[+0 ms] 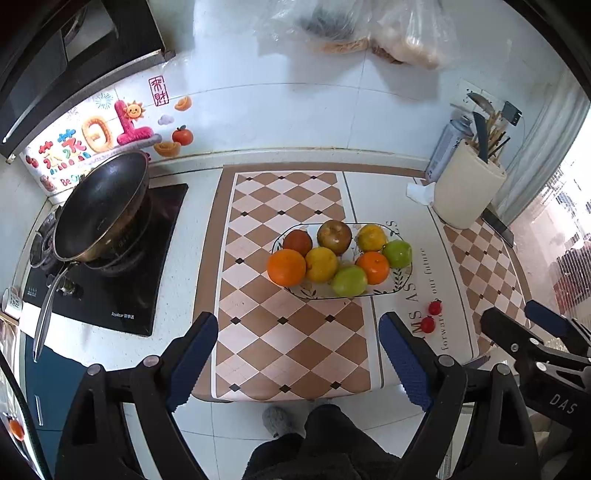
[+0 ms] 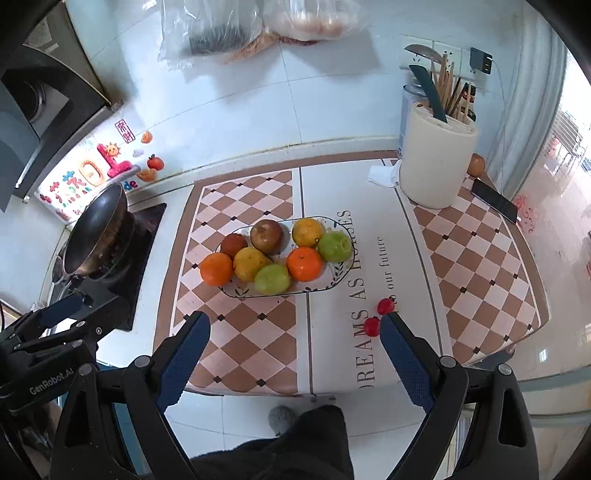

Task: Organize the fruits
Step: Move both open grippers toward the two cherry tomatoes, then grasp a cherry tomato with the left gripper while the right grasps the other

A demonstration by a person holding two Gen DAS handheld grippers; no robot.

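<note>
An oval plate (image 1: 400, 280) (image 2: 334, 282) on the checked mat holds several fruits: oranges, green apples, yellow citrus and dark red-brown fruit. Two small red cherry tomatoes (image 1: 431, 315) (image 2: 378, 317) lie loose on the mat to the plate's right. My left gripper (image 1: 299, 354) is open and empty, above the counter's front edge, in front of the plate. My right gripper (image 2: 295, 350) is open and empty, also near the front edge; its right finger (image 2: 404, 354) is just beside the tomatoes. Each gripper shows in the other's view.
A black wok (image 1: 101, 210) sits on the stove at the left. A cream utensil holder (image 2: 436, 158) with chopsticks stands at the back right, with a phone (image 2: 495, 201) and a crumpled tissue (image 2: 384, 175) near it. Plastic bags (image 2: 258, 26) hang on the wall.
</note>
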